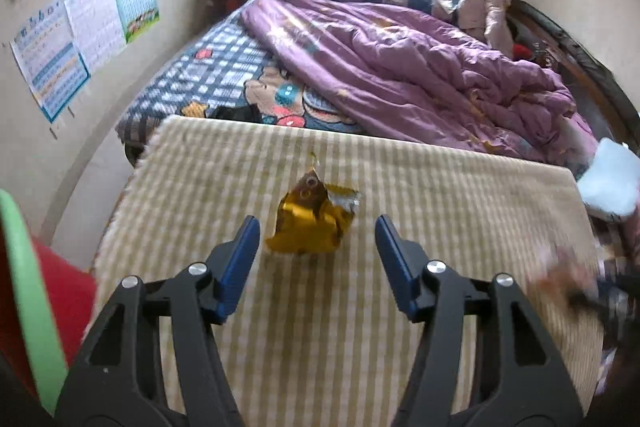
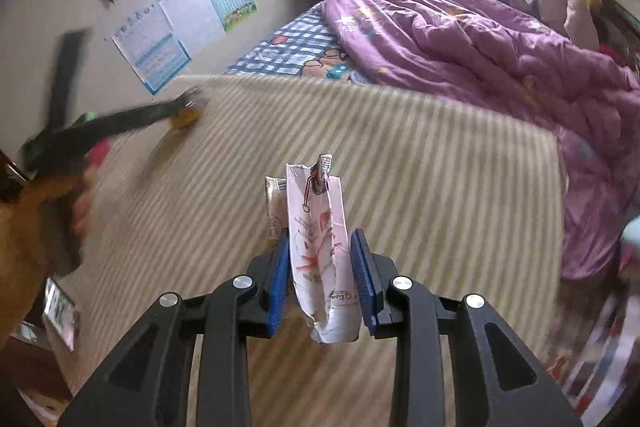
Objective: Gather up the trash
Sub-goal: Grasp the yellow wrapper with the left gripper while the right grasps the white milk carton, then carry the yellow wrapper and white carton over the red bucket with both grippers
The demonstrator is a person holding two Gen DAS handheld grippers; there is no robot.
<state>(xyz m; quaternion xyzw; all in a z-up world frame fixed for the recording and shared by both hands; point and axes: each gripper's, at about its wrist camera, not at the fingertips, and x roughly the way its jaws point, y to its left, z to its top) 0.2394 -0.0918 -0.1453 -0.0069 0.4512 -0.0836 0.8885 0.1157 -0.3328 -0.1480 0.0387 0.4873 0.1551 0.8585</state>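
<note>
A crumpled gold foil wrapper (image 1: 310, 223) lies on the striped yellow-and-cream blanket (image 1: 440, 195) that covers the foot of the bed. The left tool (image 1: 316, 233) hangs over it with its blue pads (image 1: 244, 247) standing well apart, one on each side of the foil and neither touching it. It holds nothing yet.

A second piece of trash, a pink-and-white printed wrapper (image 2: 320, 247), stands upright between the pads of the right tool (image 2: 322, 255). The jaws there are narrow and the pads lie against both of its flanks, so it looks gripped. A smaller tan packet (image 2: 274, 211) sits just behind its left edge; whether it is caught in the same grip I cannot tell.

Beyond the blanket, a rumpled purple quilt (image 1: 400, 59) is heaped on the bed, and learning posters (image 1: 84, 31) hang on the wall. A green-rimmed red container (image 1: 24, 267), possibly the bin, shows at the left edge of the left view.

The risks, as I judge them: the foil is light and springy, so closing off-centre could flick it aside or pinch blanket pile along with it. The pink wrapper is thin and held low, so it could slip out if swung, and the tan packet may drop if it is only wedged.
</note>
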